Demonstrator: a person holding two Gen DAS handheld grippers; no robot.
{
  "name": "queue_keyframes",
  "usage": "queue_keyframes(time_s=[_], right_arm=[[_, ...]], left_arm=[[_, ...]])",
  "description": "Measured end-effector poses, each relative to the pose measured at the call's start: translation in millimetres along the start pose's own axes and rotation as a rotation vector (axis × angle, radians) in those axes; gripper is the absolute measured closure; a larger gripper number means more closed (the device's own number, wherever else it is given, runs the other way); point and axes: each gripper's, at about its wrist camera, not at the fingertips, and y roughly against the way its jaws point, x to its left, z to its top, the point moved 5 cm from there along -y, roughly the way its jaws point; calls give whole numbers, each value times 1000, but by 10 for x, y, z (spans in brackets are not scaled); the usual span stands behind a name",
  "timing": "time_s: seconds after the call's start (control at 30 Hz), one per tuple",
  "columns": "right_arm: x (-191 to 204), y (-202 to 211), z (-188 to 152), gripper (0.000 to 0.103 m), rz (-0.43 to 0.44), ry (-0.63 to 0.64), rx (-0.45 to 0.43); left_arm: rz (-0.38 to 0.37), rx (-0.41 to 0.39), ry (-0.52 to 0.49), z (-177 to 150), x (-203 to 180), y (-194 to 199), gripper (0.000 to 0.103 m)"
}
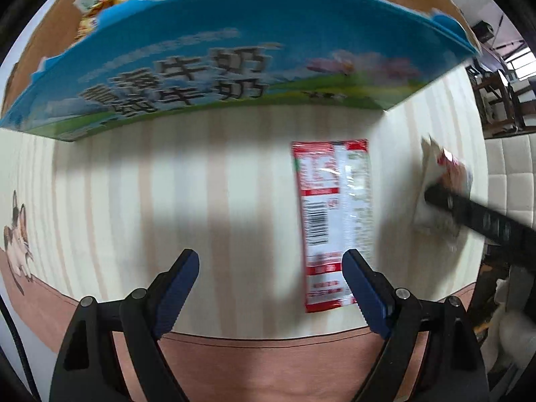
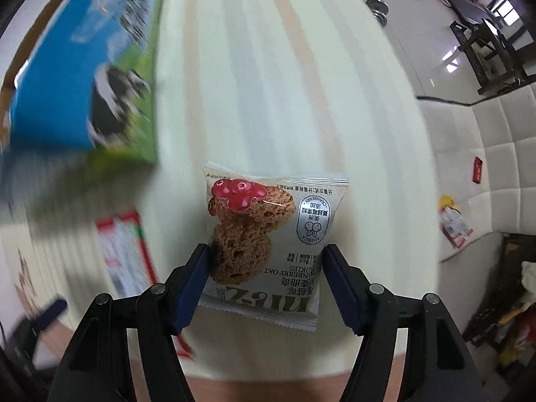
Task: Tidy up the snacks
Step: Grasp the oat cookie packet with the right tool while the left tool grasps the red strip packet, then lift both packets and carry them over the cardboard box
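Observation:
My right gripper (image 2: 266, 253) is shut on a cranberry oat cookie packet (image 2: 271, 234), gripping its two side edges and holding it over the table; the same packet shows in the left wrist view (image 1: 442, 181) at the tip of the right gripper's fingers (image 1: 445, 199). My left gripper (image 1: 269, 258) is open and empty above the striped tabletop (image 1: 201, 201). A red and white snack packet (image 1: 335, 221) lies flat on the table, just by its right finger; it also shows in the right wrist view (image 2: 125, 251). A blue milk carton box (image 1: 234, 63) holding snack bags (image 1: 110, 3) stands behind.
The blue box shows at the left of the right wrist view (image 2: 83, 77). The table's brown front border (image 1: 268, 361) is near me. A white padded sofa (image 2: 485, 167) with loose packets (image 2: 454, 224) is to the right, dark furniture beyond.

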Motion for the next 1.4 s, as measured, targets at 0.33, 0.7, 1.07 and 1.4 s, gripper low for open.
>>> queue_keyframes(time_s=[0.33,0.7,1.07,1.4], right_arm=[[-560,60,-321,32,83,-82,27],[-529,12,-135,29,109,-193,31],[-187,35,-271,37,28,-76,-20],[-33,47,-396,44,99,-75,23]], left_arm=[[13,71,-90,99,-664,-305,16],[51,88,-113,428,-837,-405,51],[4,130,-76,370,-740,-392,60],[-3,106,-80,348,-643,-302,61]])
